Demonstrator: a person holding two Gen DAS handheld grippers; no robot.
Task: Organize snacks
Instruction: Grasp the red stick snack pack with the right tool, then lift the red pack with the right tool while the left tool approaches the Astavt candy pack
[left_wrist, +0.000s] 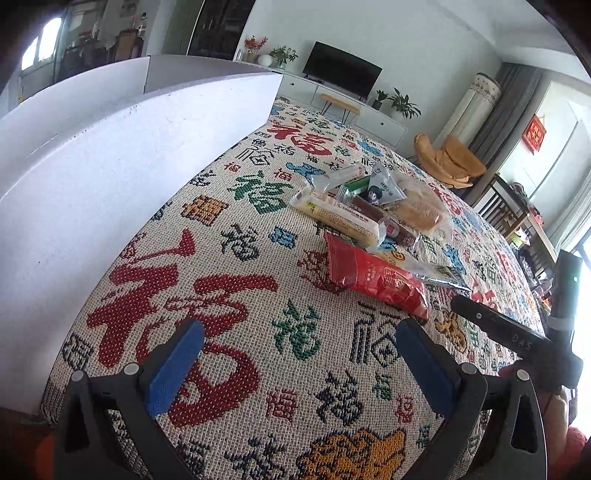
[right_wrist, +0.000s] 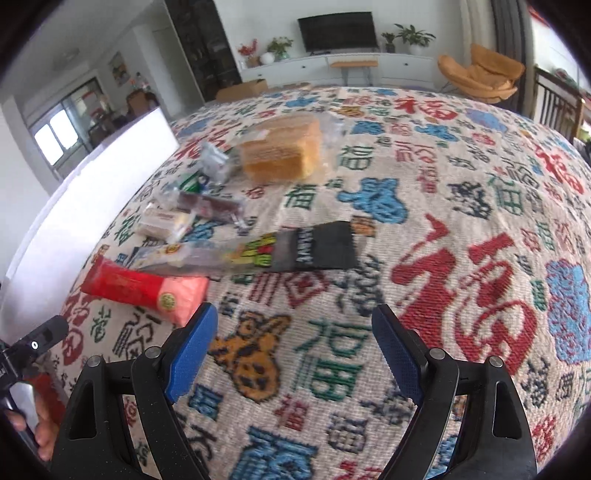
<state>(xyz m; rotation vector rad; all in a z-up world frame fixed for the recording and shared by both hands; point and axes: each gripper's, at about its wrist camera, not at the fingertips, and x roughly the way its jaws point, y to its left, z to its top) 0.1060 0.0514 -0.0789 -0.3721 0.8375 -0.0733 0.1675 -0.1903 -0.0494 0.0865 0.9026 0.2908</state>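
Both the left gripper (left_wrist: 299, 350) and right gripper (right_wrist: 293, 349) hang empty, jaws wide, above the cloth (left_wrist: 229, 258). The snacks (left_wrist: 369, 221) lie heaped at centre frame, the red packet (right_wrist: 144, 291) nearest (just above-left of the right gripper), the white box (left_wrist: 110, 166) at left. Nothing seems sorted yet; next, I judge, close on that packet.

福 repeated across woven tablecloth (left_wrist: 236, 295); snack wrapper print unreadable

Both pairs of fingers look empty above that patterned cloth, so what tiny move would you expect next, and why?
Probably the right gripper eases forward and left toward the red snack packet. It is open and holds nothing, and that packet is the nearest of the loose snacks, just past its left finger. The white box stands beside the pile, likely where the snacks go.
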